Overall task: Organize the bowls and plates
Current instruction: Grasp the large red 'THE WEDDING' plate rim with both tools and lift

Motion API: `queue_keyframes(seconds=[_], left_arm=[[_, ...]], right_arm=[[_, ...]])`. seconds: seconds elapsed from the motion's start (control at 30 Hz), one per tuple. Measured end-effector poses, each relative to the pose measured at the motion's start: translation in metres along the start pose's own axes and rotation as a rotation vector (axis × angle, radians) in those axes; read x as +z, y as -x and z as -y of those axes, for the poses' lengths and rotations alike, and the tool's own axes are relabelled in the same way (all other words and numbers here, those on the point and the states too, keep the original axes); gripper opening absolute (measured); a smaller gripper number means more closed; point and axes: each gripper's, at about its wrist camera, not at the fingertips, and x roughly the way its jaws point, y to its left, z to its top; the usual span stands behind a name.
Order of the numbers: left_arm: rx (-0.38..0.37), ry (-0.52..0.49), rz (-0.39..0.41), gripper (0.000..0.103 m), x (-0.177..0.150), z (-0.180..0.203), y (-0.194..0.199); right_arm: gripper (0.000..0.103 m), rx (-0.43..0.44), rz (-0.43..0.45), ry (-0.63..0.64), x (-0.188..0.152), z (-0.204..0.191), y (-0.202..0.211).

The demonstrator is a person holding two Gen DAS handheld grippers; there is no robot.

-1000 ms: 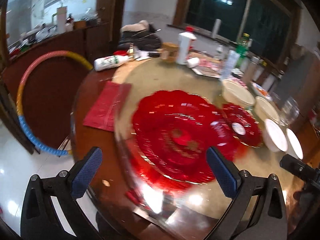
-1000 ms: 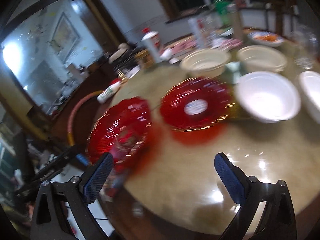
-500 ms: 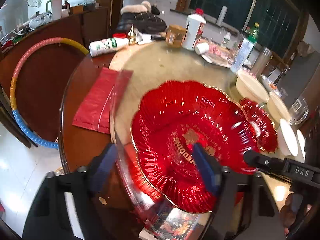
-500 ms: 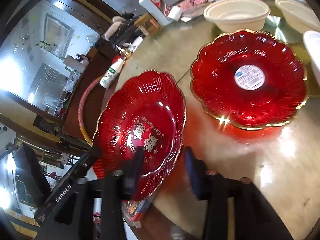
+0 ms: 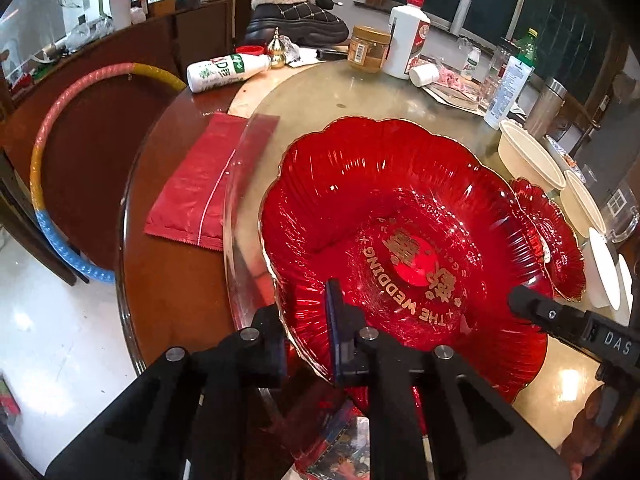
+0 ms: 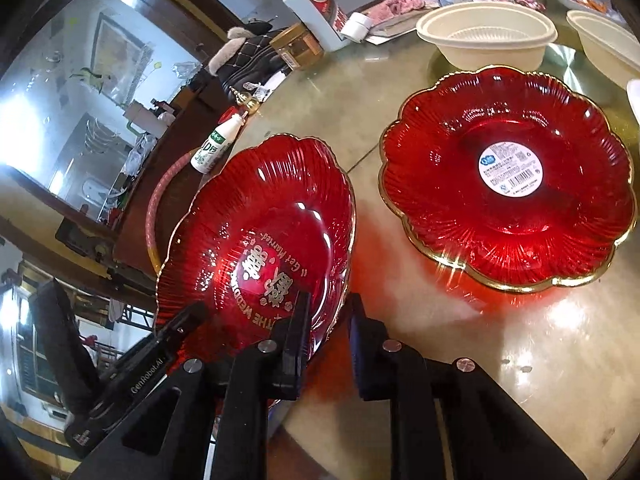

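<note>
A red scalloped plate with gold wedding lettering is tilted up off the glass turntable. My left gripper is shut on its near rim. My right gripper is shut on the opposite rim of the same plate. A second red plate with a white sticker lies flat on the turntable to the right; it also shows in the left wrist view. Cream bowls stand behind it.
A red packet lies on the wooden table rim. Bottles, a jar and a lying white bottle crowd the far side. A hoop leans at left. White bowls sit at right.
Both grippers moved in from open and closed on opposite rims of the lettered plate, and its edge has lifted off the turntable.
</note>
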Motion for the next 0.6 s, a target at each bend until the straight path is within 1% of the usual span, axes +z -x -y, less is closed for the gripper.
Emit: queue_keyframes(seconds=[0.17,0.3,0.5,0.6], left_arm=[[0.033,0.0,0.047,0.012,0.006,0.006,0.012],[0.036,0.007,0.093,0.012,0.009,0.011,0.026],[0.041,-0.011,0.115,0.012,0.006,0.022,0.034],[0.043,-0.007,0.125,0.012,0.005,0.022,0.038]], right_arm=[[0.017,-0.005,0.027,0.056,0.002,-0.007,0.007],[0.017,-0.003,0.068,0.095,0.006,-0.013,0.023],[0.017,0.002,0.098,0.086,0.004,-0.006,0.037],[0.017,0.0,0.106,0.089,0.001,-0.007,0.041]])
